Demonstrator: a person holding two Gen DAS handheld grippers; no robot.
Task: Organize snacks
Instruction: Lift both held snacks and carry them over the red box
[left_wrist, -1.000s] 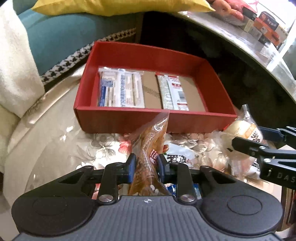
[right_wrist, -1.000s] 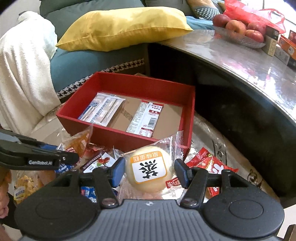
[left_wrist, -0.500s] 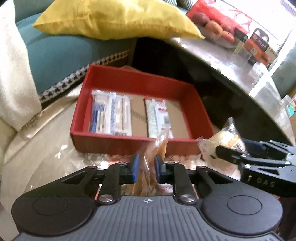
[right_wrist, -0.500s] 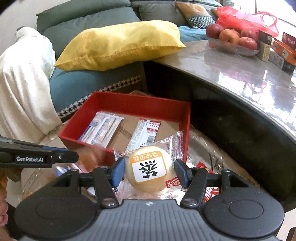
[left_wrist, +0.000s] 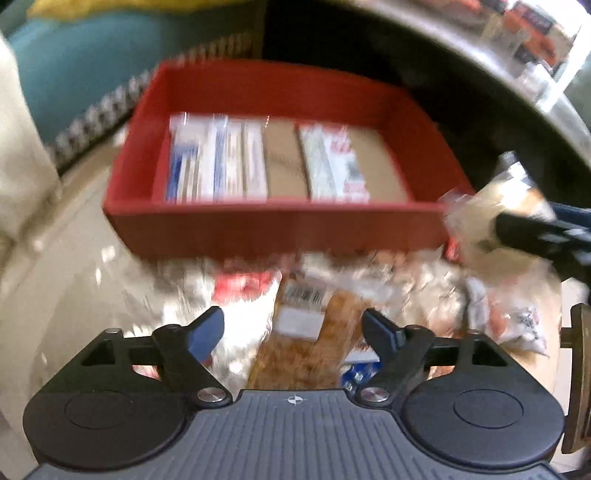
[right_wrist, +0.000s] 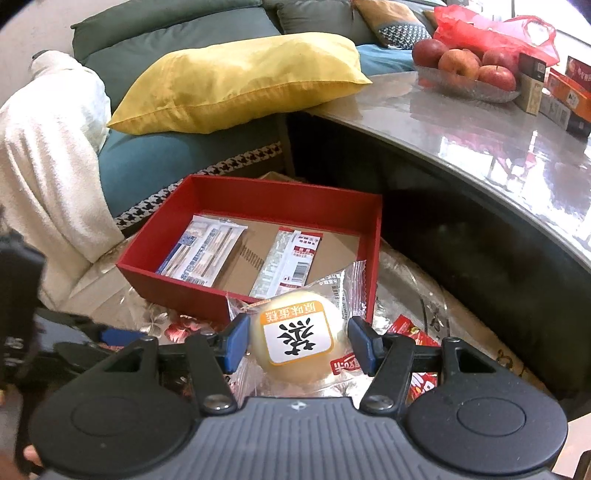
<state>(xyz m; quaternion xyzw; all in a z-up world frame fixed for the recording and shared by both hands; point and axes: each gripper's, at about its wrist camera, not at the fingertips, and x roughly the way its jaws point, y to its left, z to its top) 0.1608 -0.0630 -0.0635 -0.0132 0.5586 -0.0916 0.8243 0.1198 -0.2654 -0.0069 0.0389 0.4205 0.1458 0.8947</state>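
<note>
While the right gripper (right_wrist: 297, 343) has its jaws set at a middling width around the round wrapped cake (right_wrist: 299, 332), the blue pads standing at the wrapper's two sides so that the cake looks held clear of the heap, the red box (right_wrist: 177, 288) lies straight ahead of it and a little lower, its near wall just past the cake's far edge, with the box's long side running across the view. Two flat packets already lie inside, a blue-and-white one (right_wrist: 203, 254) to the left and a red-and-white one (right_wrist: 290, 260) near the middle, both lengthwise front to back, which leaves bare cardboard floor between them and a wider patch at the right end nearest this gripper. The left gripper (left_wrist: 293, 332) hangs over the loose pile of snacks on the tabletop (left_wrist: 66, 280), its jaws opening and already wide, and the brown snack bag (left_wrist: 314, 343) lies between them with its long axis pointing toward the box, neither pad touching it as far as the blurred left view allows. Judged from this, the right hand is the one set to place next: the cake has only to go forward over the near wall and down onto the open right-hand floor, while the left would first need to close on something
</note>
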